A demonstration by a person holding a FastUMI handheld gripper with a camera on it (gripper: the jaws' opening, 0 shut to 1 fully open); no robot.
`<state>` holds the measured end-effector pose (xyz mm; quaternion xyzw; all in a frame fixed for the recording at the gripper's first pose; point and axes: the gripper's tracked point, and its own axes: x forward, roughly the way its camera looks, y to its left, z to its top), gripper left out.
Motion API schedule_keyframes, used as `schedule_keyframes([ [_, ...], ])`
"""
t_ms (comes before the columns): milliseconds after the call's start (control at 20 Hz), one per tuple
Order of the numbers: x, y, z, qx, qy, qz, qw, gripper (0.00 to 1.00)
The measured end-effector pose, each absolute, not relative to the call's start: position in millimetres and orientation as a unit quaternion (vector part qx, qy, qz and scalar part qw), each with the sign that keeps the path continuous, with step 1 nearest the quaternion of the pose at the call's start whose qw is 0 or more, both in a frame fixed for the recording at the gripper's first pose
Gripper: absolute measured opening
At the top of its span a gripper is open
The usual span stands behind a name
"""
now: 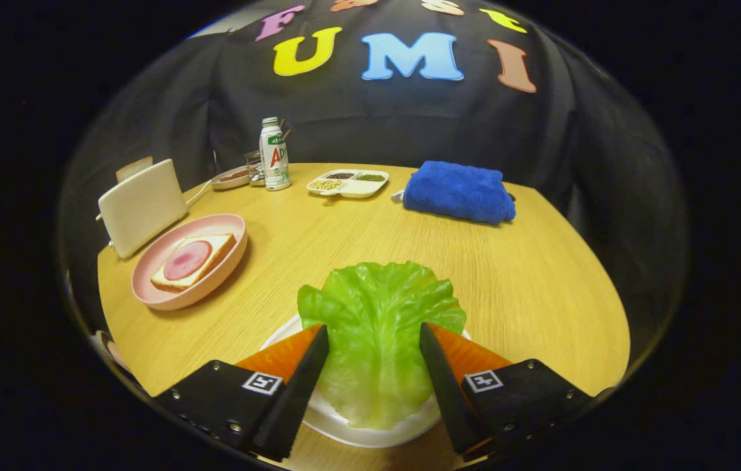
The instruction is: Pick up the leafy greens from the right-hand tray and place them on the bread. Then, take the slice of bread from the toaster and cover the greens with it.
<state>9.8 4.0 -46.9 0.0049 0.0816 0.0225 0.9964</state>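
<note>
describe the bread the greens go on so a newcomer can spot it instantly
On the wooden table, find the white toaster beyond the hand-held gripper, whose open fingers flank the lettuce leaf. Against the toaster sits a pink plate, and the bread slice lies flat on it. It alone carries a round pink slice of meat.

A round, light wooden table with fine grain stands in a dim booth. Black cloth wall hangs close behind its far edge, draped in soft folds.
</note>
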Motion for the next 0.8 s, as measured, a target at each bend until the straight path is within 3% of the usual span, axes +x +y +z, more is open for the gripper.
schedule_keyframes([
  [50,12,3,-48,0.005,0.086,0.024,0.996,0.83],
  [150,13,-2,-49,0.025,0.084,0.015,0.996,0.40],
  [200,11,-5,-49,0.043,0.087,0.008,0.995,0.27],
  [250,8,-5,-50,0.067,0.093,0.005,0.993,0.04],
  [800,-18,31,20,0.059,0.004,0.026,0.998,0.04],
])
